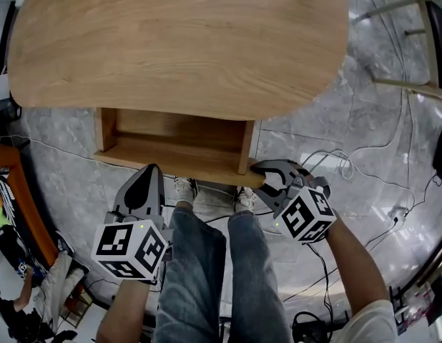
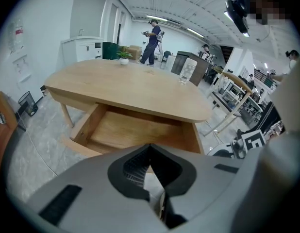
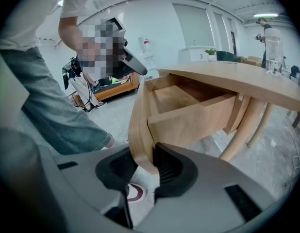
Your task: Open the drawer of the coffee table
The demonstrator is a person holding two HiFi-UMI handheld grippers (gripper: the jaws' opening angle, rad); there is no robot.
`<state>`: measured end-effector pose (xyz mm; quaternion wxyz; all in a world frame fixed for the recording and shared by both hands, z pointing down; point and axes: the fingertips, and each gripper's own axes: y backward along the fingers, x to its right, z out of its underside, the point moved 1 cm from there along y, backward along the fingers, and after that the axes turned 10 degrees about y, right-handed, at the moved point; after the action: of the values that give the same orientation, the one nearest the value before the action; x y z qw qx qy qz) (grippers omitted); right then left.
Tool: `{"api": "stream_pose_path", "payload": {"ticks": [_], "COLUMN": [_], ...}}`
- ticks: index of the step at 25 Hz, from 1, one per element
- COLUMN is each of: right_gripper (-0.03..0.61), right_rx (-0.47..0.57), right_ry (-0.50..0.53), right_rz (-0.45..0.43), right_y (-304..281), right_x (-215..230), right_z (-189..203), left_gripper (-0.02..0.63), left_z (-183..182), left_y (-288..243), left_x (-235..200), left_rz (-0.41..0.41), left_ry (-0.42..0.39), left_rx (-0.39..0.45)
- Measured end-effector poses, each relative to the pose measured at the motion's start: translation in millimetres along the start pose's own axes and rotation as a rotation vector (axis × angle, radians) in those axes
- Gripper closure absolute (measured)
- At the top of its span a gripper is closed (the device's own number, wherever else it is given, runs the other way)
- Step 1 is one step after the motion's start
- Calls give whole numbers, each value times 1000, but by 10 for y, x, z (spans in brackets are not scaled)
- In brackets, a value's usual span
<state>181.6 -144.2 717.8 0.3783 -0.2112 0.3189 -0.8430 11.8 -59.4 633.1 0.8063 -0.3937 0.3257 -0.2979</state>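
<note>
right hand-held gripper [image 3: 143, 171]: clenched on drawer front [image 3: 139, 115] edge, to pull | drawer [image 1: 174, 148]: largely out | left hand-held gripper [image 2: 150, 149]: closed, empty

So the drawer [image 1: 179, 148] is pulled out from under the oval wooden table [image 1: 178, 41]. The right tongs [image 1: 267, 178] are clamped on the right end of its front edge. The left tongs [image 1: 152, 171] point at that edge, can't tell if touching. The person's jeans [image 1: 207, 263] and shoes [image 1: 184, 189] sit between both tongs, and cables [image 1: 328, 161] trail just right of the right ones.
</note>
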Motion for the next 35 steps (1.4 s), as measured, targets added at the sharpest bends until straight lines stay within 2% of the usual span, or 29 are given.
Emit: {"api": "stream_pose_path", "payload": {"ticks": [8, 17, 35], "right_gripper": [479, 479, 472], "right_rx": [-1, -17, -74], "right_ry": [-15, -14, 7], "right_rz": [9, -15, -2], "right_y": [-30, -38, -160], "right_x": [-12, -337, -365], "right_z": [20, 35, 167], "left_gripper": [623, 623, 623], "left_z": [56, 72, 158], "left_y": [-31, 56, 137], "left_x": [-46, -130, -299], "left_rz": [-3, -3, 0], "left_ry": [1, -5, 11], "left_rx": [-6, 1, 9]}}
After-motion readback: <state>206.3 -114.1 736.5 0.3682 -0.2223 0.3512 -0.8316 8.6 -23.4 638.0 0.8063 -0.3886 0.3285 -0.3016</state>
